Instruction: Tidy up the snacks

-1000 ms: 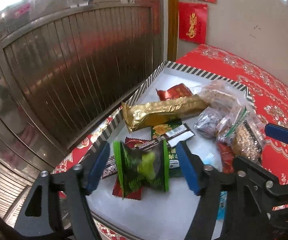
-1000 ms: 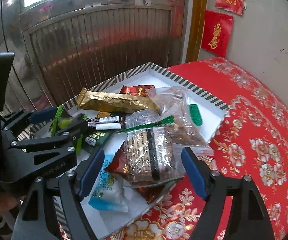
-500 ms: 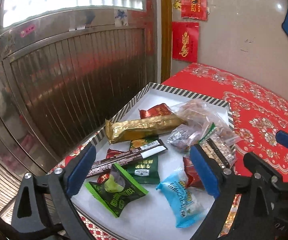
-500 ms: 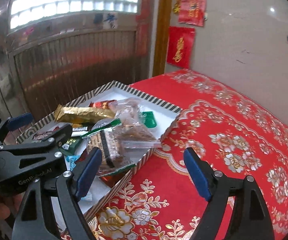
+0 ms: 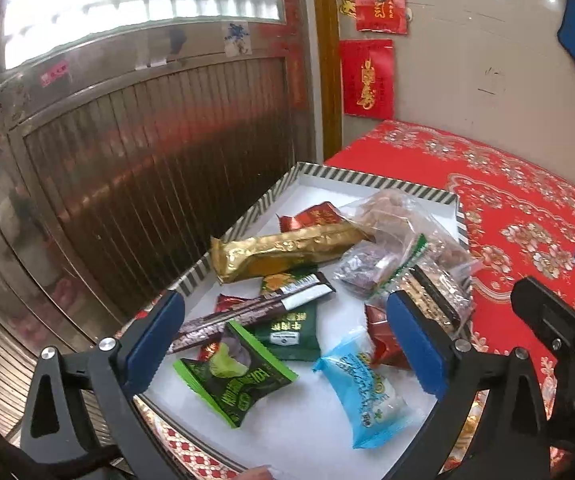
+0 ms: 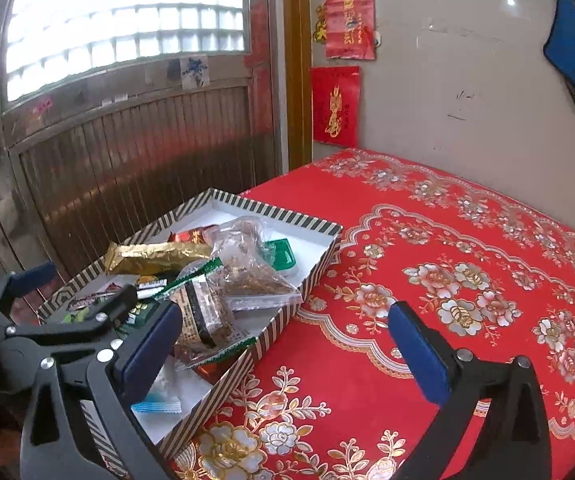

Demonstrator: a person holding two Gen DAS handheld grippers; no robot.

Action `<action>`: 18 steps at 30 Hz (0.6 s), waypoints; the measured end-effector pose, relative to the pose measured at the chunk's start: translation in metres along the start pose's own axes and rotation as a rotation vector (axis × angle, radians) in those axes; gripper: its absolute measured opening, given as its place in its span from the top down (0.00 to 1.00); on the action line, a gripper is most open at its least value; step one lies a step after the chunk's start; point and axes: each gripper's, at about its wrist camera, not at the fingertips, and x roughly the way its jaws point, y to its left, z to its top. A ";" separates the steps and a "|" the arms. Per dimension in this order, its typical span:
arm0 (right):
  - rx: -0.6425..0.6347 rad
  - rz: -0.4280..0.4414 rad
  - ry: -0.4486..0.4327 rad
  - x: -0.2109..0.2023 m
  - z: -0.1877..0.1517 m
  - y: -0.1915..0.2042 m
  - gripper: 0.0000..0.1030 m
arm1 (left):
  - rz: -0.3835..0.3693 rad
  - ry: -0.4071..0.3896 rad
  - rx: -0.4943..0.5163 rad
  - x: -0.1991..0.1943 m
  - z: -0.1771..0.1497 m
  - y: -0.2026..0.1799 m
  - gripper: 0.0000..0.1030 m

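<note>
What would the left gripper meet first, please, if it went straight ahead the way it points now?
Probably the green snack packet lying in the striped-rim white tray; the left gripper is open above it, though depth is unclear.

The striped tray (image 5: 383, 185) is crowded through its middle: the gold foil packet (image 5: 287, 252) lies across it, with clear bags of nuts (image 5: 399, 224) piled against the right rim. Bare white floor shows at the far corner and along the near edge, between the green snack packet (image 5: 235, 376) and the light blue packet (image 5: 367, 388). The metal gate (image 5: 147, 168) stands close along the tray's left side (little room there). The red floral cloth (image 6: 467, 280) to the right lies open
</note>
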 end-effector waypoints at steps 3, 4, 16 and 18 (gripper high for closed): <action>0.004 0.003 0.002 0.000 0.000 0.000 0.00 | -0.015 0.004 -0.010 0.000 0.000 0.002 0.02; 0.001 0.001 0.003 0.000 0.000 0.000 0.00 | -0.010 -0.002 -0.006 -0.001 0.001 0.001 0.02; -0.005 0.000 0.025 0.003 -0.001 0.000 0.00 | -0.020 -0.008 0.009 -0.002 0.002 0.002 0.02; -0.004 0.001 0.027 0.002 -0.002 0.000 0.00 | -0.024 -0.016 0.015 -0.003 0.001 0.001 0.02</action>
